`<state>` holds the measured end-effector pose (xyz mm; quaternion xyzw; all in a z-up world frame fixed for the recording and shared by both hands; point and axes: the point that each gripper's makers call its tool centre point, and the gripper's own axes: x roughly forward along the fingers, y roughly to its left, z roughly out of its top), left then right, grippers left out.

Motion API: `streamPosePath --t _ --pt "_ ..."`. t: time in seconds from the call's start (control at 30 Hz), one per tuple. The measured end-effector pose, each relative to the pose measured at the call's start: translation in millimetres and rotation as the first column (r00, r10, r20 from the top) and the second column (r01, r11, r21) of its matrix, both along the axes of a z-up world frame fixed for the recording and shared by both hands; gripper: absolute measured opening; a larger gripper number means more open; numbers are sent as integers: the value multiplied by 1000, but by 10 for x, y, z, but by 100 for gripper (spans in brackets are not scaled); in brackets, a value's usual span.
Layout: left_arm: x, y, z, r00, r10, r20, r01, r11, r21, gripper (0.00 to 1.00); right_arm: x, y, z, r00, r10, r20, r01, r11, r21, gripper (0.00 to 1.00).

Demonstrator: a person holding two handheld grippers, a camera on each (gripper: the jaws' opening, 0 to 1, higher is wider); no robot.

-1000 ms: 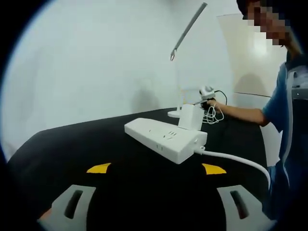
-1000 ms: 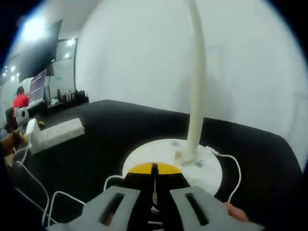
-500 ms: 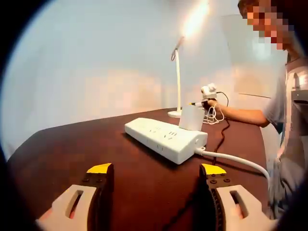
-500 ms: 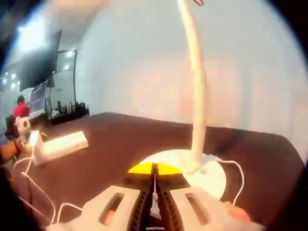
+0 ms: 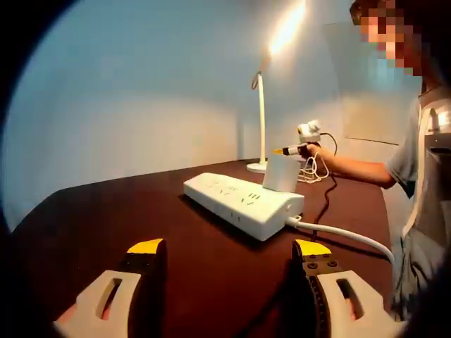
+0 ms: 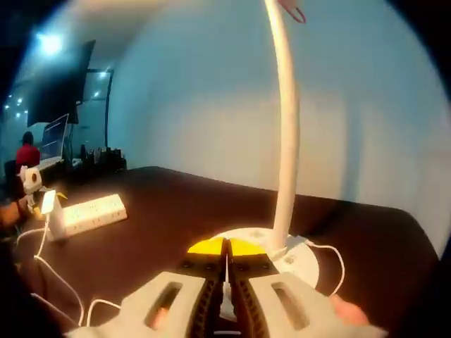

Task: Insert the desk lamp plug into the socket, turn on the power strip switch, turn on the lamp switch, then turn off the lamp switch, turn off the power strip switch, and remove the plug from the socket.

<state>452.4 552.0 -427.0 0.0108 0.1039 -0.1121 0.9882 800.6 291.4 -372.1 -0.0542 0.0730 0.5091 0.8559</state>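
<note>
A pale, smooth wall [image 5: 141,105] backs a dark, matte table [image 5: 106,218]; in the warm light the tabletop reads brownish, where a second ago it looked black. A person in a grey shirt [image 5: 423,183] stands at the table's far side. The desk lamp [image 6: 285,141] is slim and white, a thin stem rising from a flat round base [image 6: 296,257], and its head [image 5: 285,28] glows, whereas a second ago it was dark. The power strip [image 5: 243,201] is a long, glossy white block with rounded corners, lying on the table between the lamp and the left gripper [image 5: 225,250], with a thick white cable [image 5: 345,232] leaving its end. A boxy white plug [image 5: 280,172] stands upright in the strip's end socket.

The left gripper's grey, yellow-tipped jaws are spread wide, holding nothing. The right gripper [image 6: 226,248] has its jaws pressed together just above the lamp base, a little higher off it than a second ago.
</note>
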Motion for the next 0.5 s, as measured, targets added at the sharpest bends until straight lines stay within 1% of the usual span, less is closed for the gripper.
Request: streamPosePath --t 0.03,0.1,0.23,0.37,0.5 --pt "0 -2 0 1000 0 0 0 1000 0 70 -24 -20 86 1000 -6 22 5 1000 21 3" --pt "-2 -12 0 1000 -2 0 2 1000 0 70 -37 -52 187 999 -13 44 11 999 42 3" --pt "-2 -12 3 1000 -2 1 2 1000 -1 70 -64 -101 336 996 -32 82 26 997 73 3" --pt "-1 0 10 1000 -2 5 2 1000 -3 70 -50 -139 407 994 -43 97 34 995 89 3" --pt "-1 -3 22 1000 -2 10 2 1000 -7 70 -53 -164 435 994 -51 101 41 995 96 3"
